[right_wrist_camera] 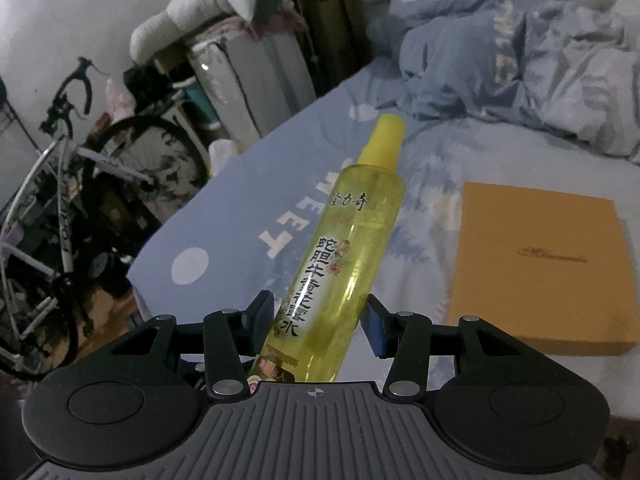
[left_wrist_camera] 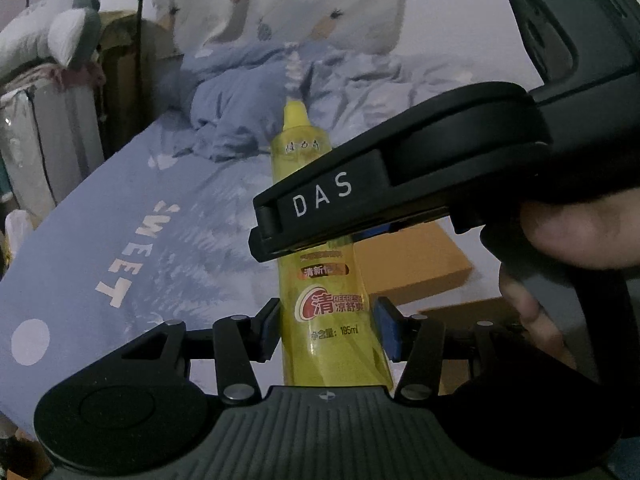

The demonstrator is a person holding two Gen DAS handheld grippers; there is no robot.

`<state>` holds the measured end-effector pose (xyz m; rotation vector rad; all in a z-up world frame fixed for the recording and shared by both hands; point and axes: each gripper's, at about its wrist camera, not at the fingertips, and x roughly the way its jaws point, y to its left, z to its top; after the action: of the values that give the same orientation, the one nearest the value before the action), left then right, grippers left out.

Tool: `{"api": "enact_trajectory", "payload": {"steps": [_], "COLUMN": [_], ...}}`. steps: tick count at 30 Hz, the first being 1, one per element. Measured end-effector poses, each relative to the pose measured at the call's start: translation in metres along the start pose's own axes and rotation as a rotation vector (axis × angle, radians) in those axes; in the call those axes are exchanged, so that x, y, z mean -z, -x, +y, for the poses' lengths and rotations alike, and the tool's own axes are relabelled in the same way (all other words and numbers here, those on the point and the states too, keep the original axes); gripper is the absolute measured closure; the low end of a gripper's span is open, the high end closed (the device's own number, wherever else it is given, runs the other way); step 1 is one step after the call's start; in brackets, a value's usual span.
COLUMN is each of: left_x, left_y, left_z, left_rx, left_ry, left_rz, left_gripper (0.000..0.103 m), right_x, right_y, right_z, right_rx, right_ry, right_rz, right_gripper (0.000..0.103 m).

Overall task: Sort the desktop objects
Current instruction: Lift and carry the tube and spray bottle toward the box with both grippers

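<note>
Showing bicycle [right_wrist_camera: 60, 184] only rightward, bottle [left_wrist_camera: 320, 264] both

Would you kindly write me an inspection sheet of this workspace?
Surface: blue bed sheet printed SWEET.
Job's things: yellow spray bottle held aloft, tilted; orange box lying flat on the sheet.
Clutter: rumpled blue quilt at the far end.
Grippers: left gripper and right gripper both straddle the bottle; pad contact unclear.
Cables: thin dark cord, possibly, hanging at the back.
Surroundings: bicycle beside the bed; dim room.
</note>
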<state>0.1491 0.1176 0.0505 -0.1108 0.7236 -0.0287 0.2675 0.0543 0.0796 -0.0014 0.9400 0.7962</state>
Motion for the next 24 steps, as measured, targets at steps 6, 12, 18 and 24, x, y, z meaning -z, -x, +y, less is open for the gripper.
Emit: {"api": "enact_trajectory", "payload": {"steps": [6,12,18,24], "left_x": [0.009,0.017,0.024,0.031], "left_y": [0.014,0.019,0.023,0.032], "left_z": [-0.029,-0.058,-0.087,-0.121], "left_rx": [0.046,0.08,0.112,0.141], "left_ry": [-0.04,-0.086,-0.133,-0.188], "left_rz": [-0.024,-0.026,-0.029,-0.037], "left_gripper": [0.051,0.051,0.051,0.051], "right_x": [0.028,0.055,0.083,0.113], "right_y": [0.041,0.082,0.123,0.164], "right_z": [-0.008,-0.016,-0.024,-0.035], "right_rx": [0.022,0.043,0.065,0.09], "right_ry": [-0.021,-0.041,-0.062,-0.088], "right_rz": [-0.041,-0.083,-0.124,-0.167], "right_gripper": [0.052,0.052,0.052,0.052]}}
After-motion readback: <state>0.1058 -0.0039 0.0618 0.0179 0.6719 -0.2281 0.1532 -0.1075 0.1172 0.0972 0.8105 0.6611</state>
